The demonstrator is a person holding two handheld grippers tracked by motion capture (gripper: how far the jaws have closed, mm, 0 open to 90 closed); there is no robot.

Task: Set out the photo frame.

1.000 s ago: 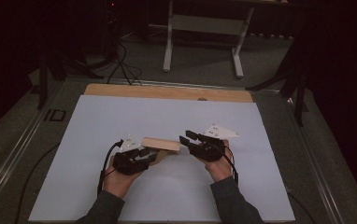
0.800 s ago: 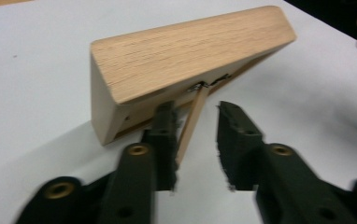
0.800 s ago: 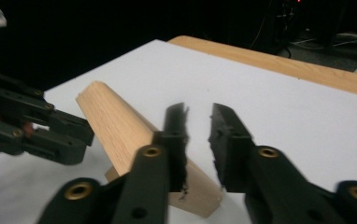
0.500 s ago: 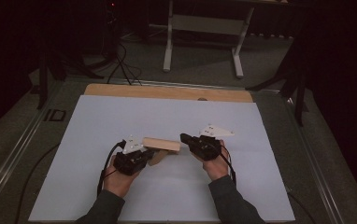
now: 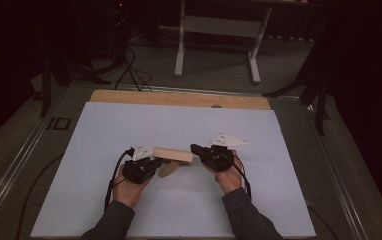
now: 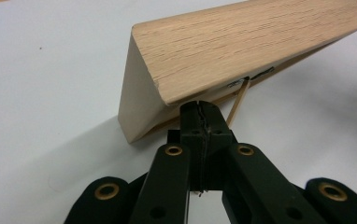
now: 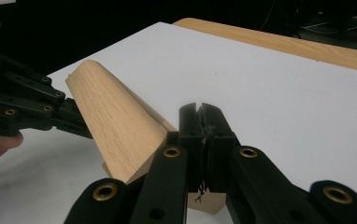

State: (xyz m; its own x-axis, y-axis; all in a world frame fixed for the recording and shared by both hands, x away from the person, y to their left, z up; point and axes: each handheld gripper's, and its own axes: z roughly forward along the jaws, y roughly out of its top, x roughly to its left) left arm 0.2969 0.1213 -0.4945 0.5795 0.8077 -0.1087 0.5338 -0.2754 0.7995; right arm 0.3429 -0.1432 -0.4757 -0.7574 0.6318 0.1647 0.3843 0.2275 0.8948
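1. On the left of the high view, the left hand (image 5: 129, 186) comes in from the bottom edge in a dark sleeve and holds the left black two-jaw gripper (image 5: 155, 163), whose tip points right at the near left end of the block.
2. In the left gripper view that gripper (image 6: 200, 108) has just closed its jaws: the pads meet with no gap, their tips tucked at the underside edge of the block. Whether they pinch a thin thing there, such as the slim pale stick (image 6: 237, 101) just beside them, I cannot tell.
3. The light oak wooden block (image 5: 173, 154), long with slanted faces, lies between the two grippers near the middle of the white sheet (image 5: 179, 120) covering the wooden table (image 5: 179, 98).
4. To the right, the right black two-jaw gripper (image 5: 195, 149) points left at the block's right end, held in the right hand (image 5: 229, 172).
5. In the right gripper view its jaws (image 7: 201, 112) have likewise just closed, pad to pad; the block (image 7: 111, 121) lies just left of them, not between them.
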